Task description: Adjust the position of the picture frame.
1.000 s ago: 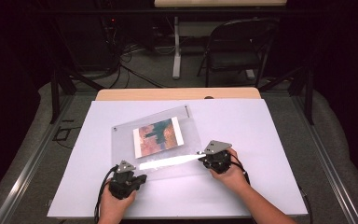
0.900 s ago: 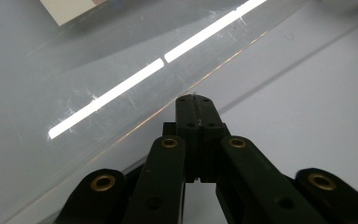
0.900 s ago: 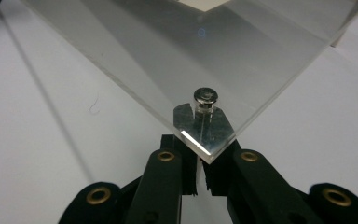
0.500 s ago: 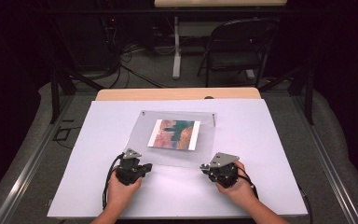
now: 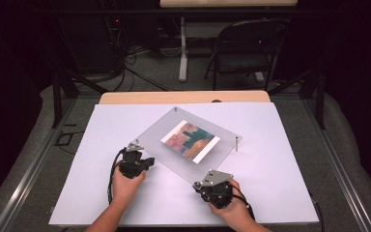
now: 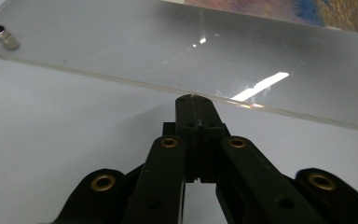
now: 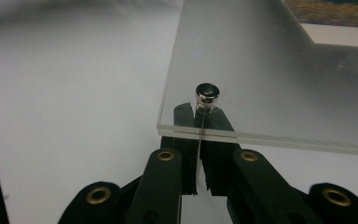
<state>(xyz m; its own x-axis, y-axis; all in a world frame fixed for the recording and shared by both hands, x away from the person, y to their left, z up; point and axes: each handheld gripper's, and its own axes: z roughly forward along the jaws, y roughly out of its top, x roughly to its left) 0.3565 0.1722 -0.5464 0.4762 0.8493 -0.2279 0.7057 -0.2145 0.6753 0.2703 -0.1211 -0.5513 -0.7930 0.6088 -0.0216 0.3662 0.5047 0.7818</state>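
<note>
- High view: clear acrylic frame point(image 5: 188, 142) with printed picture point(image 5: 191, 140) inside, flat on white table top point(image 5: 270, 188), rotated so long axis runs roughly 10 to 4 o'clock. Loose standoff pin point(image 5: 236, 144) upright on the table just off the frame's 3 o'clock corner.
- High view: left gripper point(image 5: 136, 163) at the frame's 8 o'clock edge, right gripper point(image 5: 216, 188) at its 5 o'clock corner; both hands close in, neither clearly nearer. Folding chair point(image 5: 244, 48) and cables on floor beyond the table, 12 o'clock.
- Left gripper view: jaws together, tips at the near edge of the frame, which lies straight ahead at 12 o'clock and crosses the view from 9 down toward 3. Cannot tell whether tips merely touch the edge or pinch anything; no gap seen between them. Small metal standoff point(image 6: 4, 37) in the frame corner at 10 o'clock.
- Right gripper view: jaws drawn together directly under the frame's corner, seen through the acrylic; corner standoff point(image 7: 207, 93) sits right above the tips at 12 o'clock. Looks clamped on the standoff's lower end, judged from its stem running down between the tips.
- Judgement: next move hinges on the right jaws lying beneath the corner, left jaws butting the long edge from outside.
</note>
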